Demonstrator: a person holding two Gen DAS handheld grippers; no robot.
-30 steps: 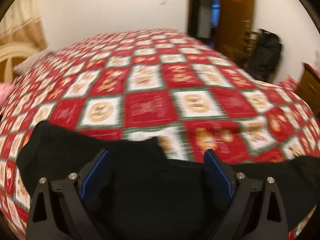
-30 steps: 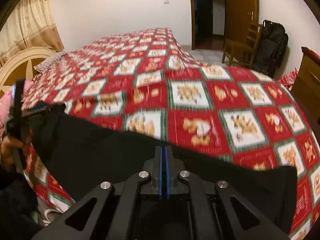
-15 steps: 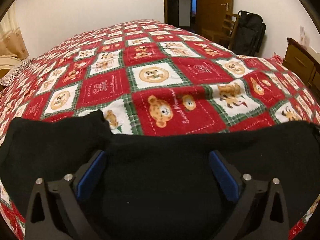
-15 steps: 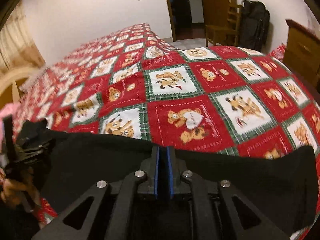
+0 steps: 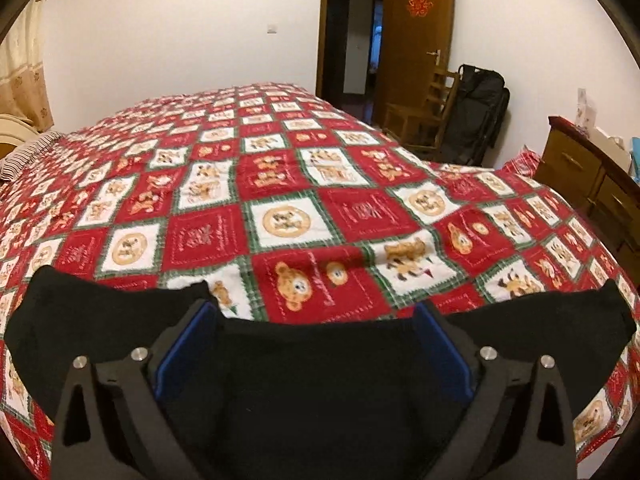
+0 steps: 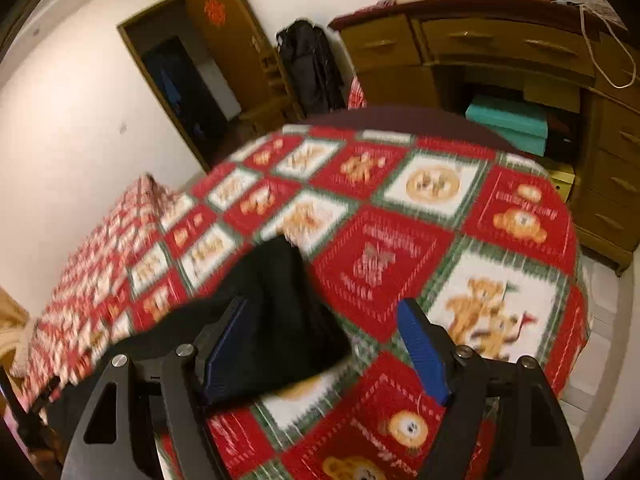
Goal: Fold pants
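- My left tool (image 5: 316,344) was spread wide, its blue pads (image 5: 182,354) standing apart on either side of the black pants (image 5: 316,392), gripping nothing.
- The pants lay flat on the near edge of the bed (image 5: 280,184), on its red, white and green teddy-bear quilt, stretching sideways past both fingers of the left tool, with one corner of cloth at far left and another at far right.
- My right tool (image 6: 320,344) was likewise spread, with nothing pinched between its pads (image 6: 424,354).
- In the right wrist view, one end of the pants (image 6: 276,312) rose to a blunt point on the quilt; the cloth lay against the left finger and well clear of the right one.
- That view was tilted and motion-blurred, so I could not tell whether the left pad actually touched the fabric.
- Beyond the bed (image 6: 460,216) I saw a wooden dresser (image 6: 500,60), an open wooden door (image 5: 418,40), a wooden chair (image 5: 424,116) and a black bag (image 5: 478,116) leaning by the wall.
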